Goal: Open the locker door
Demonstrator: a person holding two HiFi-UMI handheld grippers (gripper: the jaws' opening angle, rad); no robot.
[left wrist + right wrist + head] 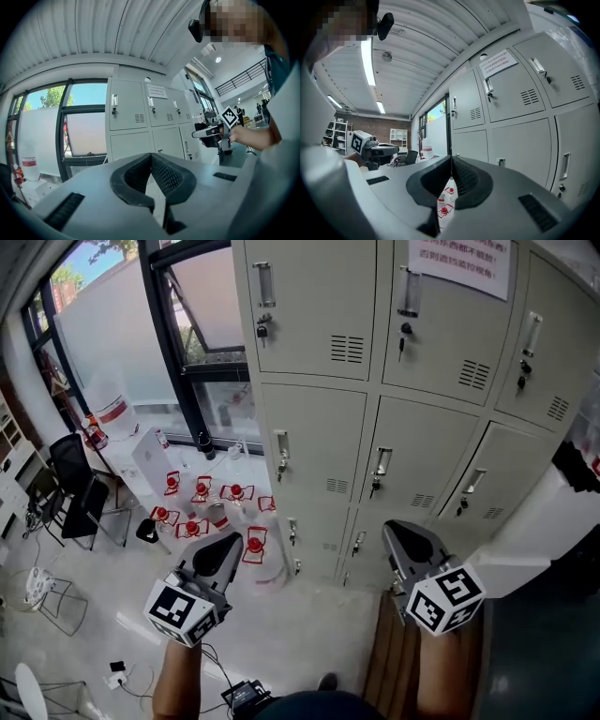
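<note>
Head view first: both grippers hang in front of the bank of lockers, and neither one touches it. The left gripper sits low on the left, nose pointing up toward the bottom row of doors, with its marker cube nearest the camera. The right gripper is well apart from it on the right, tip just under the middle row.

Every door in sight is shut. The locker door in the middle row, right above the right gripper, is flat against its frame, its handle untouched. Which door is the target, I cannot tell. Up top, keys dangle from the locks, and a paper notice is stuck on one upper door.

Left gripper view now: the two black jaws meet at their tips, pinched together with nothing between them. Beyond them stand the closed doors and the window, and the other gripper is held out in a hand at the right edge.

Right gripper view: same story, with jaws tip to tip and nothing caught in them. Through the hollow behind the tips some red-capped bottles show on the floor. The grey doors fill the right side, all closed.

Off to the left on the floor, by the window, a black chair stands near a big water jug.
</note>
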